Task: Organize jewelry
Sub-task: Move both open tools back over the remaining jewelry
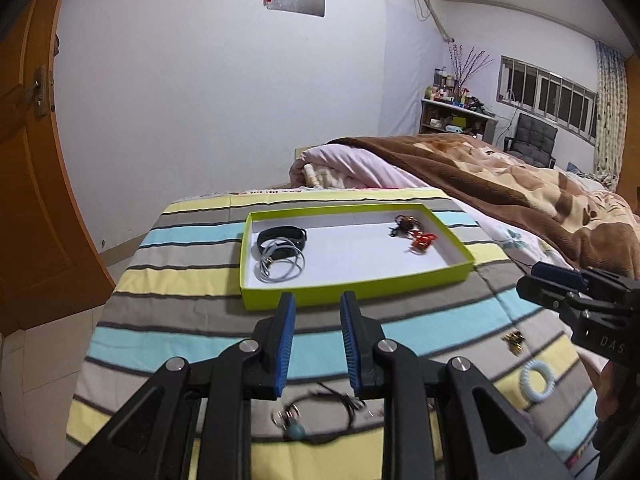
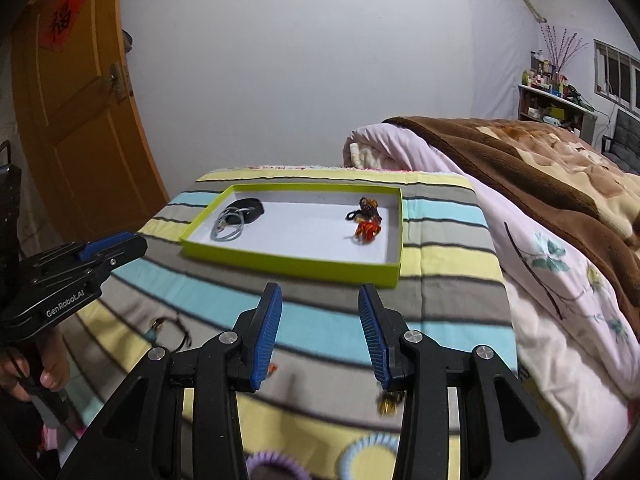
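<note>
A lime-green tray [image 1: 352, 291] [image 2: 288, 261] lies on the striped cloth. It holds a black band with grey cord loops [image 1: 280, 254] [image 2: 240, 218] at its left and dark and red beaded pieces [image 1: 416, 234] [image 2: 366, 222] at its right. My left gripper [image 1: 318, 306] is open and empty, above a black cord bracelet with a teal bead [image 1: 316, 420] [image 2: 168, 330]. My right gripper [image 2: 320, 300] is open and empty. A gold piece [image 1: 514, 342] [image 2: 388, 404] and a pale blue ring [image 1: 536, 381] [image 2: 366, 458] lie near it. A purple ring [image 2: 272, 466] shows at the bottom edge.
A brown blanket [image 1: 500, 184] [image 2: 520, 160] and pink quilt [image 2: 540, 280] are heaped to the right of the cloth. An orange door [image 1: 28, 160] [image 2: 80, 100] stands at the left. A shelf with bottles [image 1: 452, 112] stands by the far window.
</note>
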`<state>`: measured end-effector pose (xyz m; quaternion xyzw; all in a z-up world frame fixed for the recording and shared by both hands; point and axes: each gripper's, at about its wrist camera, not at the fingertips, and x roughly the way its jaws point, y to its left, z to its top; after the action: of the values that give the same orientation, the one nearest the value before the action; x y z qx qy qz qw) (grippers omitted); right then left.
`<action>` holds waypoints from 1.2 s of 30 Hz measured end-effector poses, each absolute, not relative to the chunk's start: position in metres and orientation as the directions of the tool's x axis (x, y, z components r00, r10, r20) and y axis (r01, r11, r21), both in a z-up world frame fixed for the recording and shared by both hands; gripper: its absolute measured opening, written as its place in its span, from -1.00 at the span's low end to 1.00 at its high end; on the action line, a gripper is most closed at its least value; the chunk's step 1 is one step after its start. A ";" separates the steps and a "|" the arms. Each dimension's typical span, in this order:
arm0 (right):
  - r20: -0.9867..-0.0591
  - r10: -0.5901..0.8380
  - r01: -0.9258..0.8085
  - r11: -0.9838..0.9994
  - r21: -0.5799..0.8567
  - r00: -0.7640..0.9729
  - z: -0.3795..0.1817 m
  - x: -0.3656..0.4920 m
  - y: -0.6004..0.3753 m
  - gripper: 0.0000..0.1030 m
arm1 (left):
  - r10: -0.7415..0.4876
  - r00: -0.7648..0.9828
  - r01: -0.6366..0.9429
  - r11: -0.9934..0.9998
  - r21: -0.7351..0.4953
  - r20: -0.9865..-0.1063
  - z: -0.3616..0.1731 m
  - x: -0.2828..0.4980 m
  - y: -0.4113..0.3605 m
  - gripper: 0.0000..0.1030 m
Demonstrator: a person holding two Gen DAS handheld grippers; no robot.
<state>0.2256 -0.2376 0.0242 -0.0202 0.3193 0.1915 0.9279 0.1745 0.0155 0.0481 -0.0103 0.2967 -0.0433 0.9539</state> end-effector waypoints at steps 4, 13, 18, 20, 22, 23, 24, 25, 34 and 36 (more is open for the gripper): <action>-0.585 0.351 -0.373 0.924 0.089 0.731 0.026 0.204 -0.241 -0.21 | -0.086 0.825 0.075 0.996 -0.042 -0.559 0.049 0.159 0.012 -0.53; -0.551 0.369 -0.376 0.921 0.105 0.748 0.027 0.169 -0.249 -0.21 | -0.078 0.829 0.064 0.997 -0.043 -0.554 0.042 0.123 0.008 -0.53; -0.559 0.369 -0.381 0.919 0.100 0.742 0.024 0.156 -0.250 -0.21 | -0.073 0.828 0.065 0.997 -0.035 -0.555 0.038 0.108 0.002 -0.53; -0.561 0.369 -0.383 0.919 0.099 0.741 0.023 0.149 -0.252 -0.21 | -0.076 0.828 0.065 0.997 -0.039 -0.555 0.037 0.102 0.002 -0.53; -0.562 0.374 -0.386 0.917 0.103 0.738 0.022 0.143 -0.254 -0.21 | -0.074 0.829 0.061 0.997 -0.042 -0.554 0.036 0.097 0.003 -0.53; -0.562 0.374 -0.387 0.917 0.101 0.738 0.021 0.139 -0.254 -0.21 | -0.076 0.830 0.061 0.997 -0.045 -0.553 0.036 0.094 0.004 -0.53; -0.561 0.371 -0.386 0.917 0.097 0.740 0.022 0.136 -0.255 -0.21 | -0.078 0.830 0.060 0.997 -0.049 -0.553 0.036 0.091 0.004 -0.53; -0.562 0.367 -0.385 0.918 0.093 0.741 0.021 0.132 -0.255 -0.21 | -0.079 0.830 0.060 0.997 -0.054 -0.552 0.035 0.088 0.005 -0.53; -0.575 0.359 -0.374 0.922 0.097 0.735 0.015 0.117 -0.263 -0.21 | -0.083 0.830 0.051 0.996 -0.072 -0.552 0.031 0.071 0.011 -0.53; -0.581 0.354 -0.370 0.924 0.097 0.733 0.012 0.116 -0.265 -0.21 | -0.083 0.830 0.045 0.996 -0.082 -0.551 0.031 0.069 0.013 -0.53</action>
<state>0.1163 -0.2647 0.0124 -0.0127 0.3094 0.1944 0.9308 0.0686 0.0135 0.0307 -0.0328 0.2894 -0.0336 0.9561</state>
